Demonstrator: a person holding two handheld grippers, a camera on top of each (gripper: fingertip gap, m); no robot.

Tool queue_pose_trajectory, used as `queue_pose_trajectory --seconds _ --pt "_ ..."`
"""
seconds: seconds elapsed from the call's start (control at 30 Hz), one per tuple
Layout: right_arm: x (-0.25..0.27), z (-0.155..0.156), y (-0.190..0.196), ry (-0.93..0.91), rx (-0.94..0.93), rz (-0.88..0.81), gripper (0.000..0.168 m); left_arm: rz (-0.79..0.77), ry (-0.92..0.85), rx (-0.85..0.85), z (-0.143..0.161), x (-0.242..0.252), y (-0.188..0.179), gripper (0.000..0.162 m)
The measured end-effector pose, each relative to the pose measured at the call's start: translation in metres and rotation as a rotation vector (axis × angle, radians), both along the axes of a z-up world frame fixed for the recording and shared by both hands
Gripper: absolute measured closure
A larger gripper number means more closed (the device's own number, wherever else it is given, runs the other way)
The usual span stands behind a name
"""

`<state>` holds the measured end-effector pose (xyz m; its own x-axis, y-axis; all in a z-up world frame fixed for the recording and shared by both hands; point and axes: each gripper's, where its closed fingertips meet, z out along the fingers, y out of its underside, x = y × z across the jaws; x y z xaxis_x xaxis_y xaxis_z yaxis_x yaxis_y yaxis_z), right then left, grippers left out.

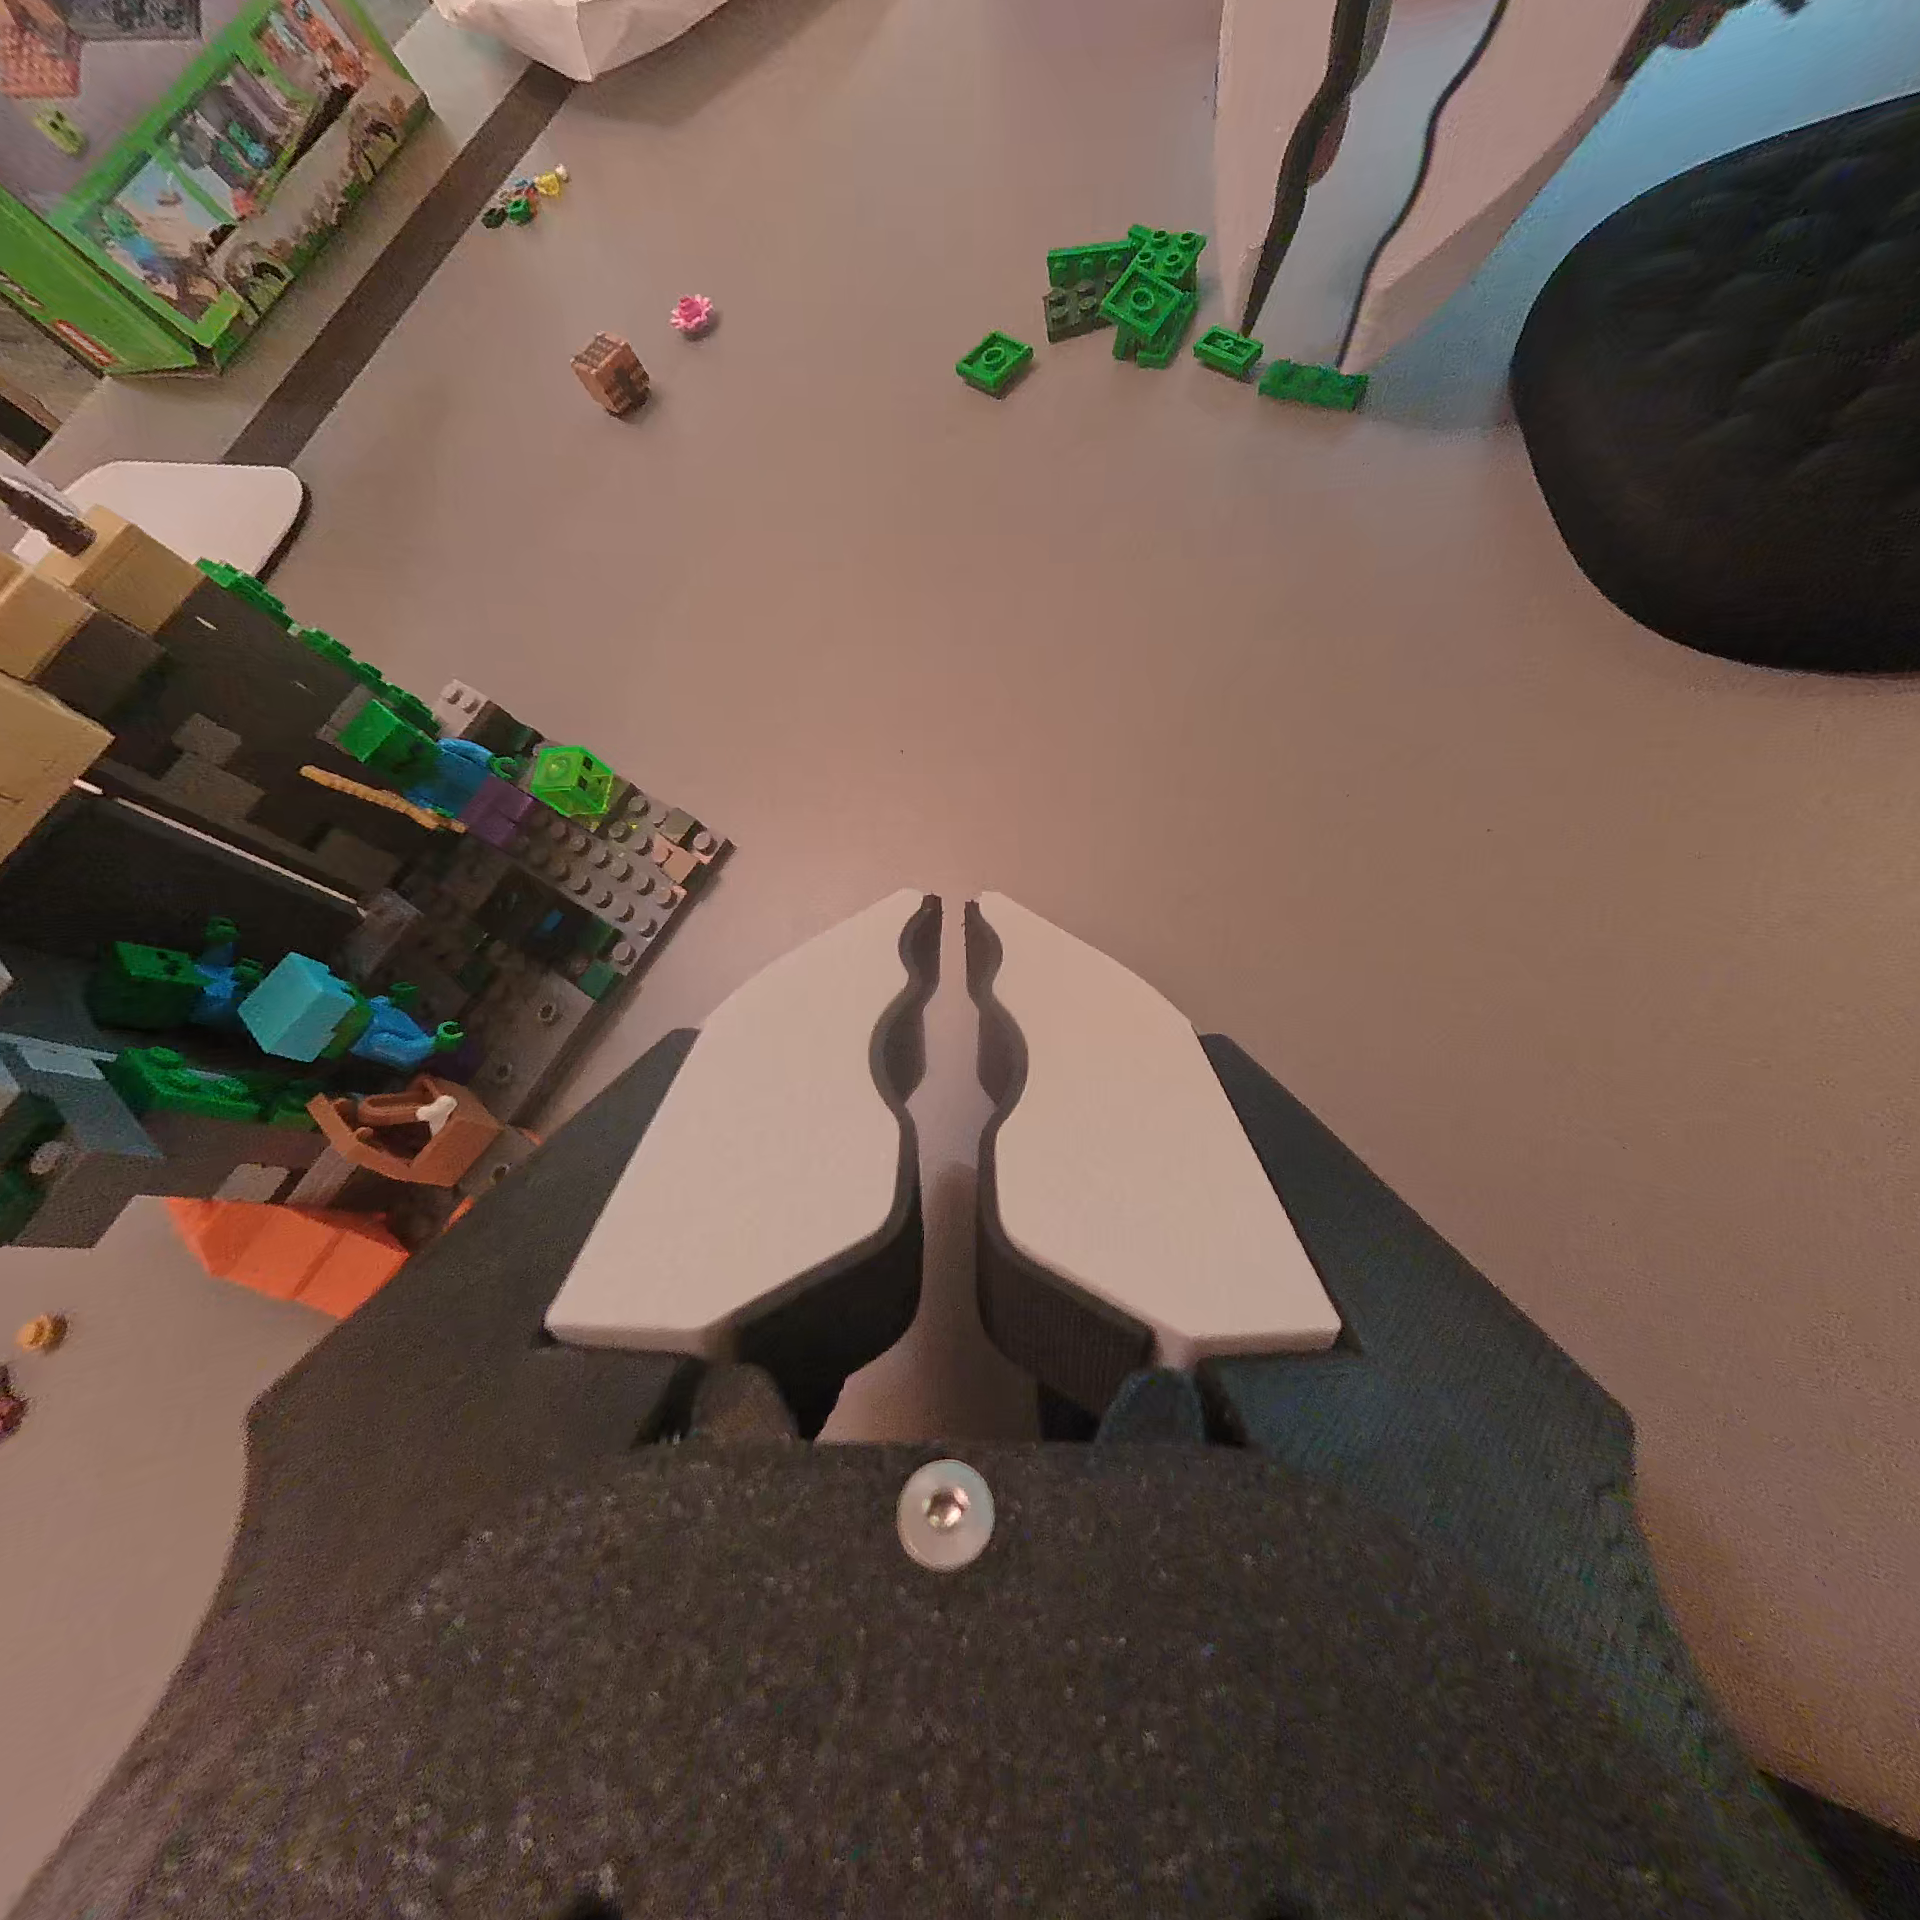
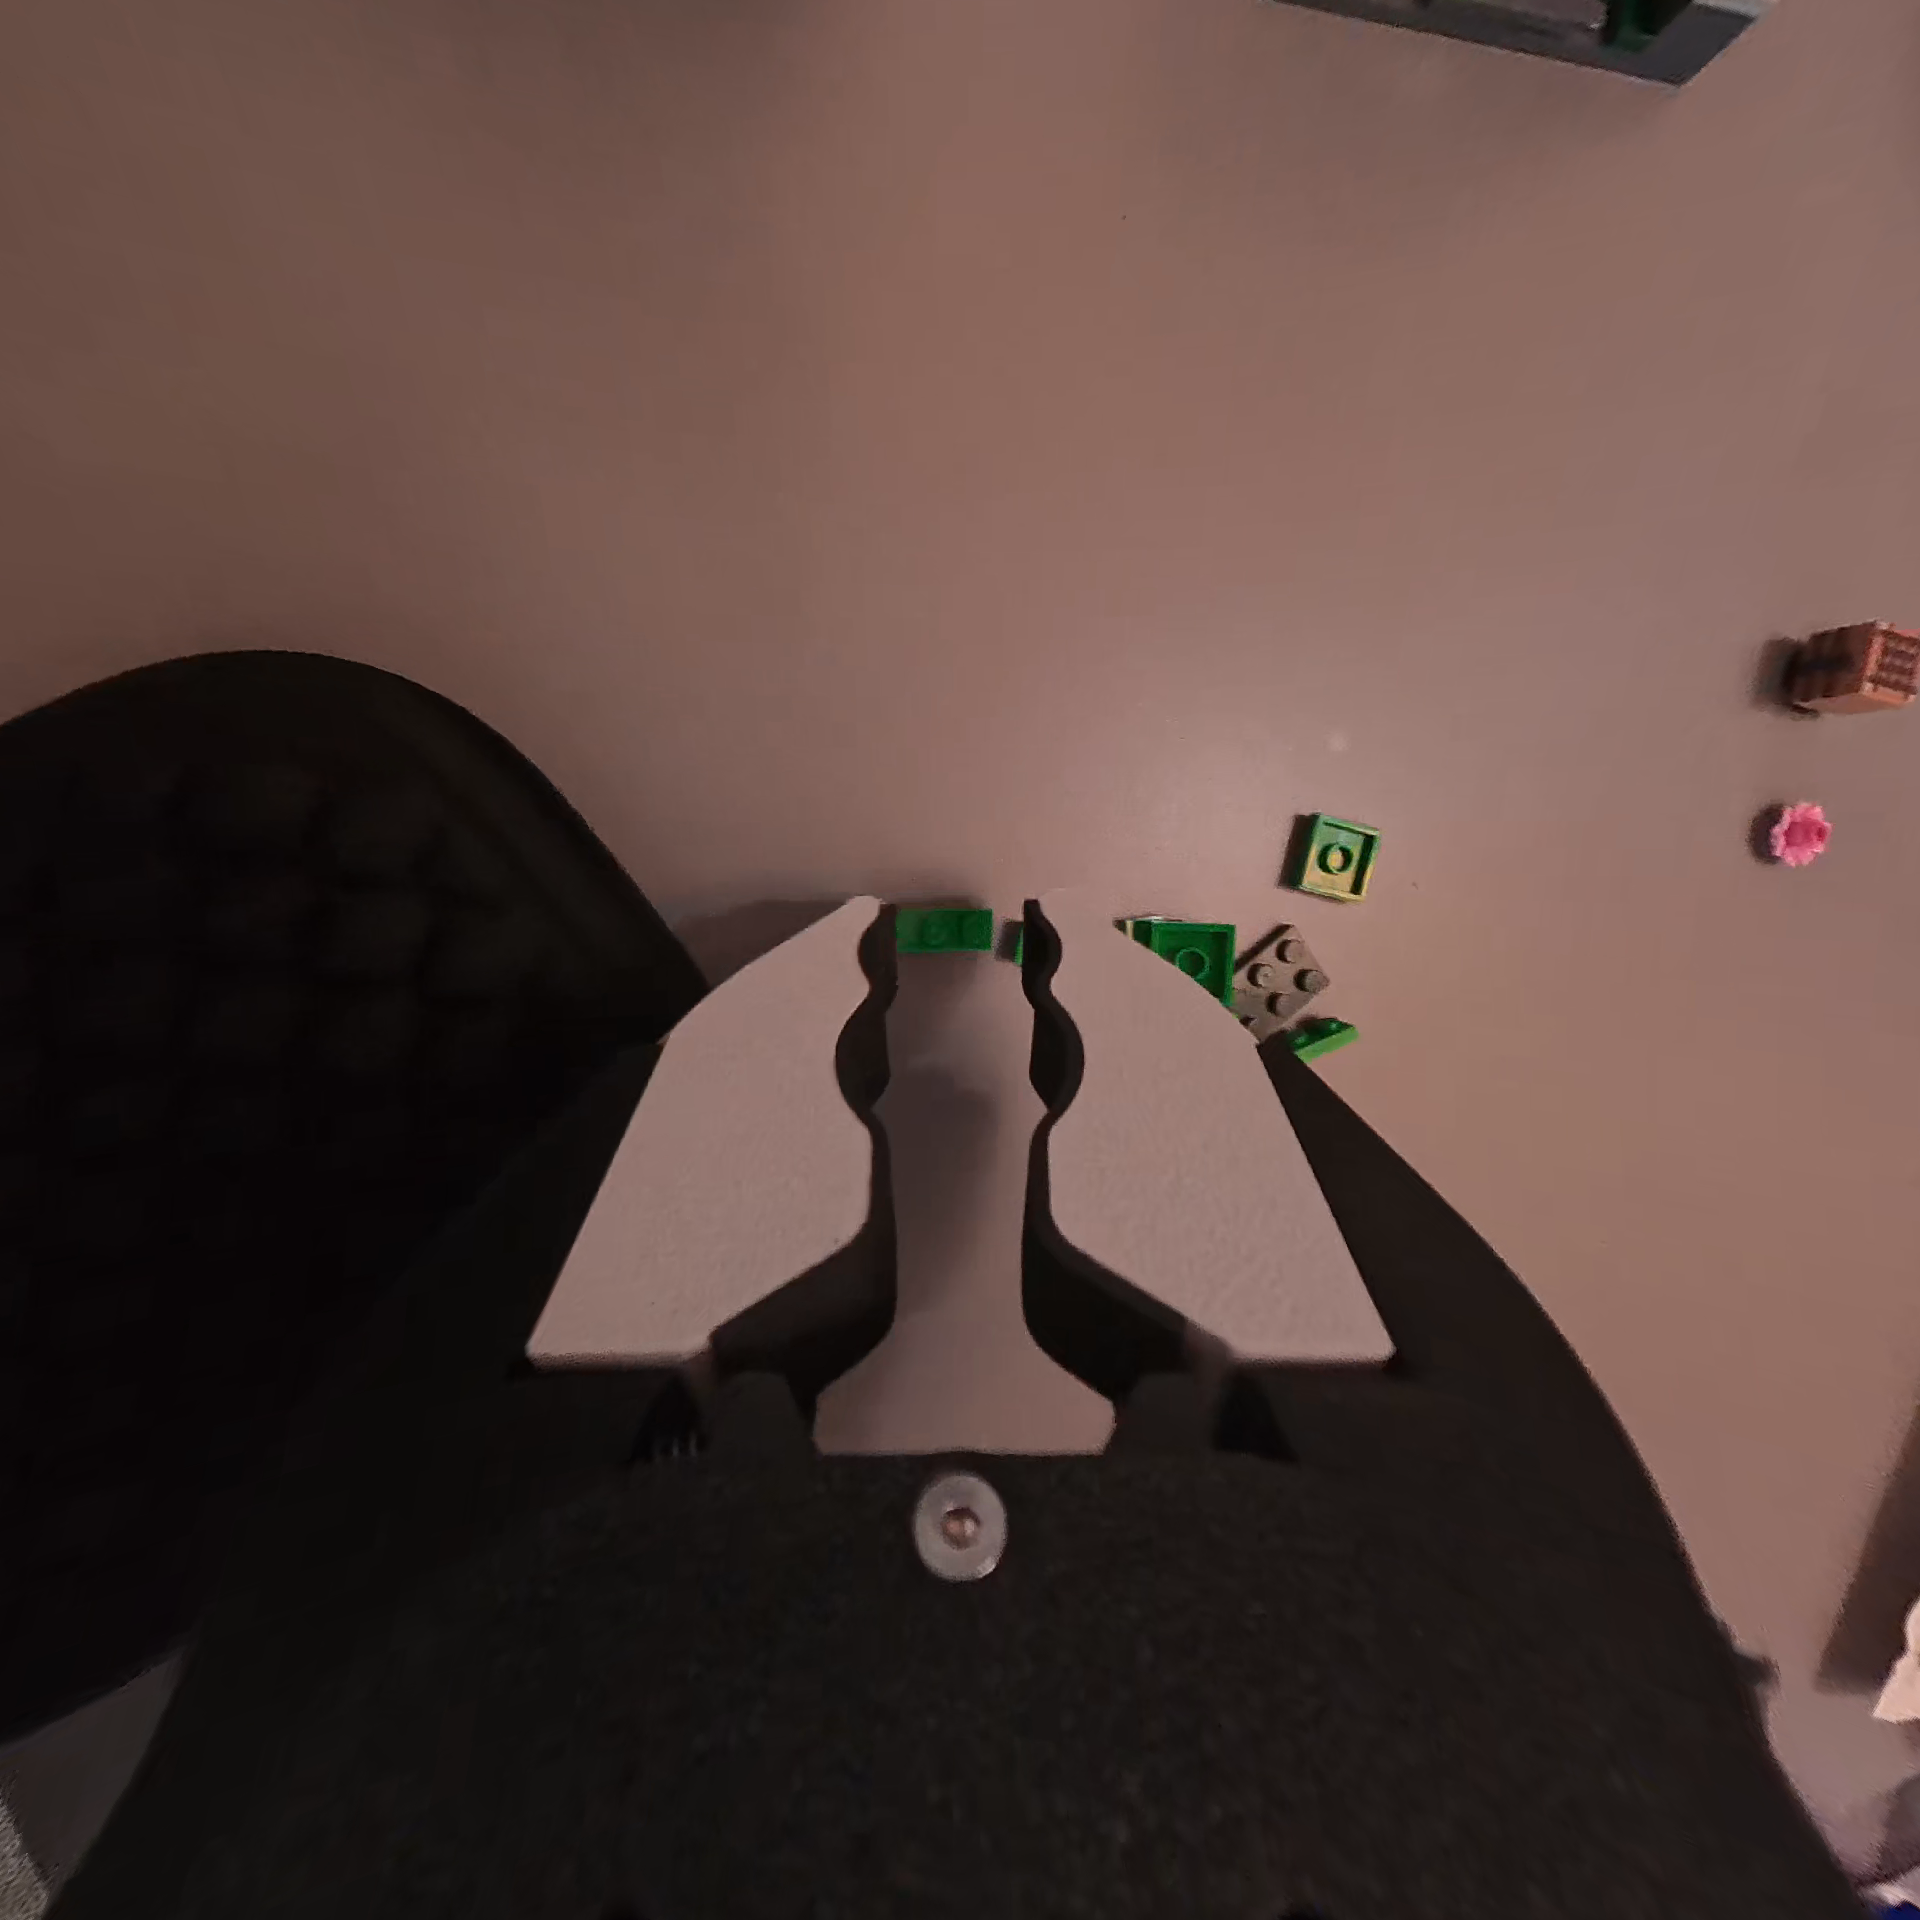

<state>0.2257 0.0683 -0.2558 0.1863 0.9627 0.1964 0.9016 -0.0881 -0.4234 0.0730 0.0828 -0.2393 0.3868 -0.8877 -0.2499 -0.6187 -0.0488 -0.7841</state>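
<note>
1. The left tool (image 1: 953, 906) hangs above bare grey desk (image 1: 1039, 644), its jaws nearly closed with only a thin slit between the tips, holding nothing.
2. To its left stands a brick-built model (image 1: 343, 914) of dark, green and blue pieces, with an orange block (image 1: 301, 1252) at its near edge.
3. Farther ahead lie a small brown block (image 1: 611, 374) and a pink flower piece (image 1: 693, 313); a pile of green plates (image 1: 1127, 296) sits to the right, near a black cushion (image 1: 1745, 416).
4. A green printed box (image 1: 197, 177) lies at the far left.
5. The right tool (image 2: 953, 914) is partly open and holds nothing; a small green plate (image 2: 943, 931) lies on the desk between its tips.
6. Just right of it lie a green square plate (image 2: 1195, 951), a grey studded plate (image 2: 1280, 980) and another green square plate (image 2: 1336, 855) farther off.
</note>
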Motion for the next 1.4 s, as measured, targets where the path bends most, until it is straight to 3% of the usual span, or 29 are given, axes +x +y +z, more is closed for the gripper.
queue_pose_trajectory --seconds 0.3,0.47,0.63,0.77,0.83,1.03,1.2,1.4 --pt "0.028 -0.001 0.044 -0.02 0.051 -0.128 0.153 0.002 -0.012 -0.003 0.001 0.0 0.0 0.158" --pt "0.011 0.014 0.053 0.079 0.047 -0.123 0.14 -0.002 -0.009 -0.011 0.0 0.0 0.0 0.158" --pt "0.004 0.002 0.072 0.099 -0.091 -0.158 0.134 -0.004 -0.006 -0.008 0.0 0.0 0.0 0.158" --pt "0.001 -0.009 0.084 0.067 -0.159 -0.16 0.139 0.0 -0.015 -0.011 0.001 0.0 0.0 0.158" --pt "0.002 -0.01 0.081 0.044 -0.187 -0.131 0.153 0.0 -0.019 -0.01 0.002 0.0 0.0 0.158" --pt "0.035 -0.001 0.067 -0.044 -0.212 -0.115 0.153 -0.007 -0.024 -0.011 0.002 0.0 -0.001 0.158" --pt "0.03 0.023 0.067 0.1 -0.113 -0.164 0.141 -0.008 -0.025 -0.003 0.003 0.0 -0.001 0.158" --pt "-0.032 0.07 0.06 0.436 0.102 -0.146 0.139 0.019 -0.056 0.01 0.009 -0.002 0.003 0.158"
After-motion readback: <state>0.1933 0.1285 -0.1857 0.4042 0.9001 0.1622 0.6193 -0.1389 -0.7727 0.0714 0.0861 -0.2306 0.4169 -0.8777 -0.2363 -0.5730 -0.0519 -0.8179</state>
